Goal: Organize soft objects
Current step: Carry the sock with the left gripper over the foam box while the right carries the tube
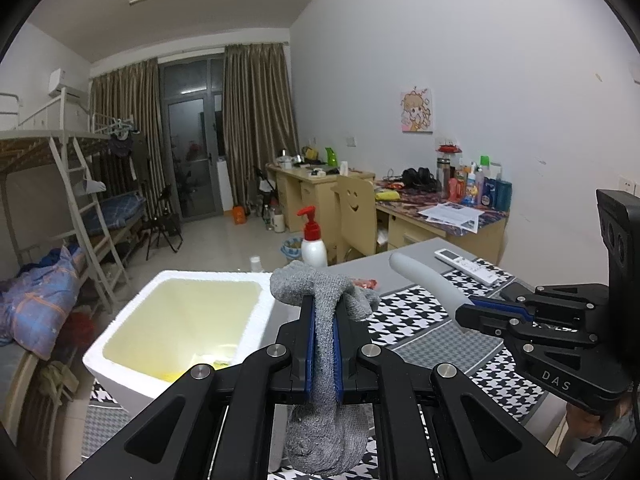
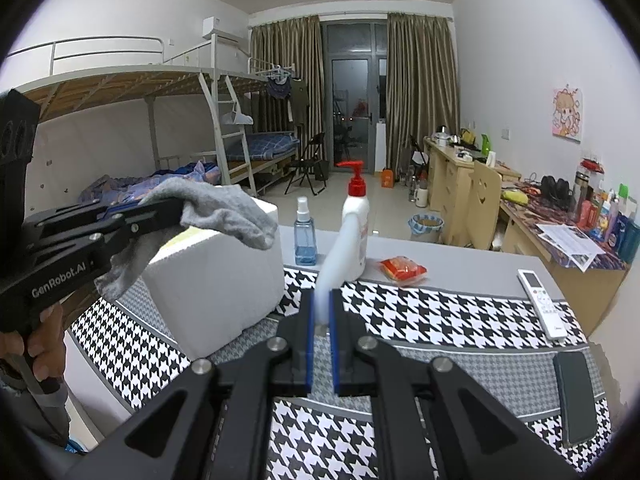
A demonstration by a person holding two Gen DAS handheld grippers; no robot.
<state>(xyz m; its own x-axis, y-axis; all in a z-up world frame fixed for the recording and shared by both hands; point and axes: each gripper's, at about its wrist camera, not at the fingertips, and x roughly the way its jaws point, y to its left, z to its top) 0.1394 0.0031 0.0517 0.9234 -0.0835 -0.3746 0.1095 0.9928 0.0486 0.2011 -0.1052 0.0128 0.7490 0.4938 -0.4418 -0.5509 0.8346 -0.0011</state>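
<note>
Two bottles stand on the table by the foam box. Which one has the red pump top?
The taller white bottle, beside the orange packet. The shorter blue spray bottle has a clear cap.

The grey sock (image 1: pixel 324 312) is nubbly knit cloth; the foam box (image 1: pixel 180 320) is matt white polystyrene; the tabletop (image 2: pixel 420 316) wears woven houndstooth cloth.

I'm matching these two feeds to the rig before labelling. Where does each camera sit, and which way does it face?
Left wrist: behind the left gripper, shut on a grey sock, facing foam box and desks; right gripper shows at right.
Right wrist: behind the right gripper, shut on a white sock, facing table and balcony door; left gripper and hand at left.
Shared: box, pump bottle, remote.
</note>
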